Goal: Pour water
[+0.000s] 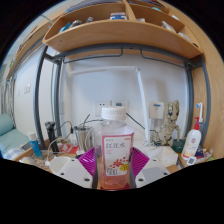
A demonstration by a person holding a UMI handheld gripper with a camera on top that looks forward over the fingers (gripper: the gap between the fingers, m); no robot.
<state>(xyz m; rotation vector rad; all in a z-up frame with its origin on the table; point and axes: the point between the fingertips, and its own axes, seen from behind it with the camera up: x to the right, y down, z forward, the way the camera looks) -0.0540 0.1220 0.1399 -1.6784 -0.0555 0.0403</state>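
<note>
A wooden loft shelf (pixel 118 35) spans the top of the scene, carried on a dark metal frame (pixel 45 95) whose posts drop down on both sides. Beneath it a pale wall (pixel 120 85) backs a cluttered desk surface (pixel 160 158). Boxes and other stored items (pixel 150 12) sit on the shelf above, too small to tell apart.

Closest to the camera, a clear plastic bottle (pixel 116 150) with a white label and pinkish-red liquid in its lower part stands upright between the fingers of the gripper (pixel 115 160). Its white cap (pixel 112 113) is on. The magenta pads (pixel 88 158) press against the bottle from both sides, so the gripper is clamped on it; the pale finger bodies (pixel 66 166) flare outward below.

Behind the bottle, on the left side of the desk, a glass container (pixel 83 135) stands near some dark small items (pixel 50 132) that cannot be identified. A teal object (pixel 10 135) lies farther left at the desk's end. On the right side, a white appliance-like object (pixel 157 120) stands against the wall, and a white squeeze bottle with a red cap (pixel 190 142) stands nearer, well apart from the gripped bottle. Cables (pixel 135 125) loop along the wall behind.
</note>
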